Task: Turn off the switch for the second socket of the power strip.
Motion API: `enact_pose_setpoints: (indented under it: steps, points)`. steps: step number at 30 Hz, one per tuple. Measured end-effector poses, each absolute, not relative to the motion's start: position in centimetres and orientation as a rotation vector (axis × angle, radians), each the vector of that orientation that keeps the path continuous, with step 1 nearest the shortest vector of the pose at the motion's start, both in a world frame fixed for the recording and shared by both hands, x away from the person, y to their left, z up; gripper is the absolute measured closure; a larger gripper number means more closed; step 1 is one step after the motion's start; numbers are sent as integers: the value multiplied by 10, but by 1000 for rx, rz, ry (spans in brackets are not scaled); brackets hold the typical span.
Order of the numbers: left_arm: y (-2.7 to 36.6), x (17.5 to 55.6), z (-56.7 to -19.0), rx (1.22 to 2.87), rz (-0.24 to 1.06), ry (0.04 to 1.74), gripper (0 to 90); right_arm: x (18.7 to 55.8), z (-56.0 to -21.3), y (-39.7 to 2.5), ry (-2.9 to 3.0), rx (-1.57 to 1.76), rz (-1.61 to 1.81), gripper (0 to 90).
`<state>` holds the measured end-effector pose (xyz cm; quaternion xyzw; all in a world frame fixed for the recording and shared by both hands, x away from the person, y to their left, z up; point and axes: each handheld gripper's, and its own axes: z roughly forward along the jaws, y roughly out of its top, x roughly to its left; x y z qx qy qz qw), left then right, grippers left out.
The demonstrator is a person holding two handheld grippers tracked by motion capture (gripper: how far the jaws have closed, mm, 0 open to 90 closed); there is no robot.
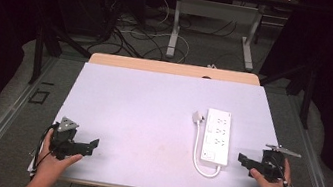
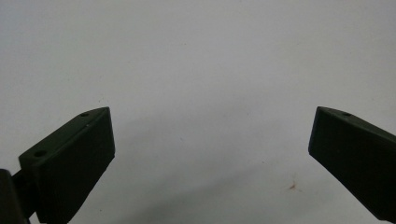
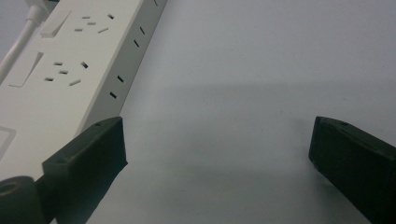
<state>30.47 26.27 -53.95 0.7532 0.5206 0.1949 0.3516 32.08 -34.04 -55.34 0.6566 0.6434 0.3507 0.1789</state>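
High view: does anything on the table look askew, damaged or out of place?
Nothing stands out. The white power strip lies flat and roughly square to the table, its cord looped beside it with the plug free. Both tongs, left and right, are open and empty.

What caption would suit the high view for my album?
Two hand-held grippers, left gripper and right gripper, both open, flank a white power strip on a table.

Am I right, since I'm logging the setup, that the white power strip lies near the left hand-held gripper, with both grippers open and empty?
Not quite. The white power strip lies near the right hand-held gripper, not the left hand-held gripper; the high view shows this. The rest holds: both grippers are open and empty, as each gripper view shows.
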Motion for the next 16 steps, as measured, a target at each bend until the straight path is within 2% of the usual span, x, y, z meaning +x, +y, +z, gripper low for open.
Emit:
enact_pose_setpoints:
  steps: [16]
  points:
    - [263, 305, -539, 1963, 508, 1345, 5, 320, -554, -343, 1810, 1858, 988, 38]
